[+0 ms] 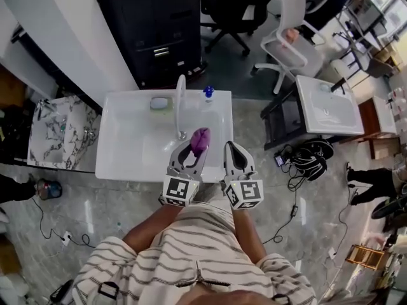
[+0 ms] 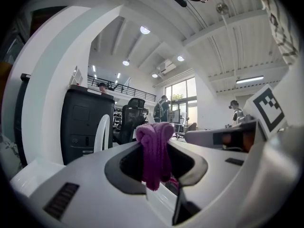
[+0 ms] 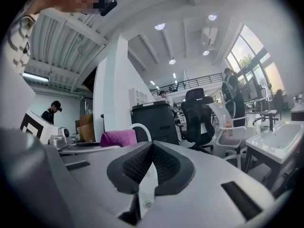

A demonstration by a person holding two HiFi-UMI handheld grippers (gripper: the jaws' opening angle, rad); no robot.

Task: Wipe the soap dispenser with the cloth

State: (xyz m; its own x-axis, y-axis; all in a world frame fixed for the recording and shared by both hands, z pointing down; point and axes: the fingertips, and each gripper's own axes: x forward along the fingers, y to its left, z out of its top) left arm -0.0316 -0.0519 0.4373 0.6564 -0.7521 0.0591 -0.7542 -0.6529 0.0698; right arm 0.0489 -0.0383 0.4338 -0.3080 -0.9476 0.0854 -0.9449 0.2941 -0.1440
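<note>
The soap dispenser (image 1: 208,93), small with a blue top, stands on the back rim of the white sink (image 1: 127,146), right of the curved white faucet (image 1: 180,105). My left gripper (image 1: 198,147) is shut on a purple cloth (image 1: 200,140), bunched between its tips over the basin's front. In the left gripper view the cloth (image 2: 155,153) hangs from the pinched jaws of the left gripper (image 2: 157,144). My right gripper (image 1: 229,147) is beside it on the right, shut and empty. In the right gripper view the right gripper (image 3: 152,151) shows its pads meeting, with the cloth (image 3: 118,137) off to the left.
A pale soap dish (image 1: 161,103) lies left of the faucet. Behind the sink are a black cabinet (image 1: 152,24) and a white office chair (image 1: 289,37). A second white basin (image 1: 327,107) stands at right, a marble one (image 1: 60,132) at left. Cables (image 1: 299,170) lie on the floor.
</note>
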